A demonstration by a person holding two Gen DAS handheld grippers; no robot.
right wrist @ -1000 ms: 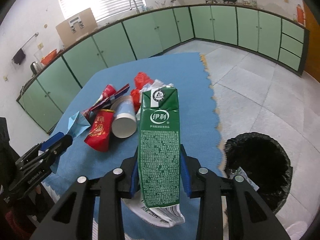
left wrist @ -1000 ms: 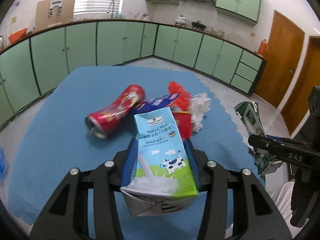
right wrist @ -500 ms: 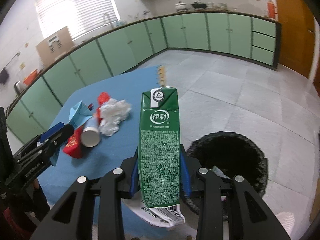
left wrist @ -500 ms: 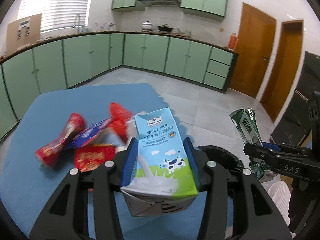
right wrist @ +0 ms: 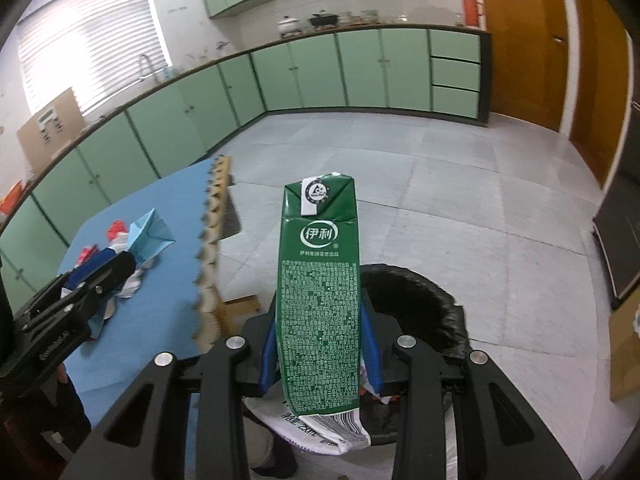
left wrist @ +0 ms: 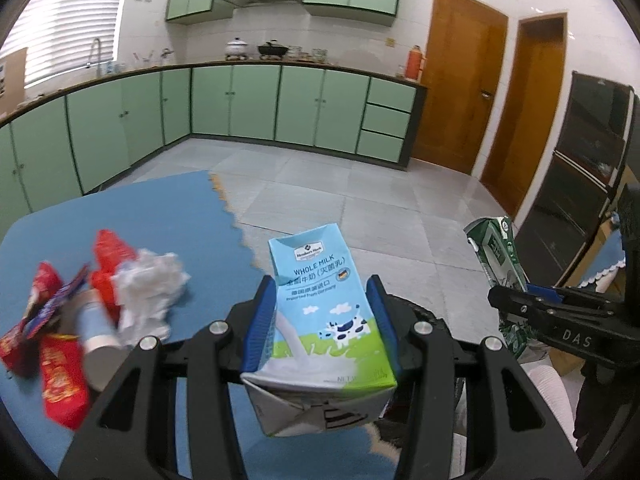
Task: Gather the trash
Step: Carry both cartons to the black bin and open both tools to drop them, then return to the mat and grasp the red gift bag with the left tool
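Observation:
My left gripper (left wrist: 320, 300) is shut on a light-blue whole-milk carton (left wrist: 320, 320), held just past the edge of the blue table (left wrist: 168, 208). My right gripper (right wrist: 320, 312) is shut on a tall green carton (right wrist: 320, 288), which hangs over the black-lined trash bin (right wrist: 440, 304) on the floor. The green carton (left wrist: 496, 256) and the right gripper (left wrist: 560, 320) also show at the right of the left wrist view. The bin rim (left wrist: 420, 312) peeks out behind the blue carton. The left gripper (right wrist: 84, 280) appears at the left of the right wrist view.
On the table lie a crumpled white paper (left wrist: 148, 284), red wrappers (left wrist: 60, 380), a blue-white cup (left wrist: 92, 336) and a light-blue folded paper (right wrist: 150, 232). Green cabinets (left wrist: 240, 108) line the walls, wooden doors (left wrist: 460, 80) stand at the right, and grey floor tiles (right wrist: 440, 184) spread beyond the bin.
Both grippers have swung to the right, off the table toward the bin, each keeping its carton. The trash pile has slid to the left of both views and the bin has come under the green carton.

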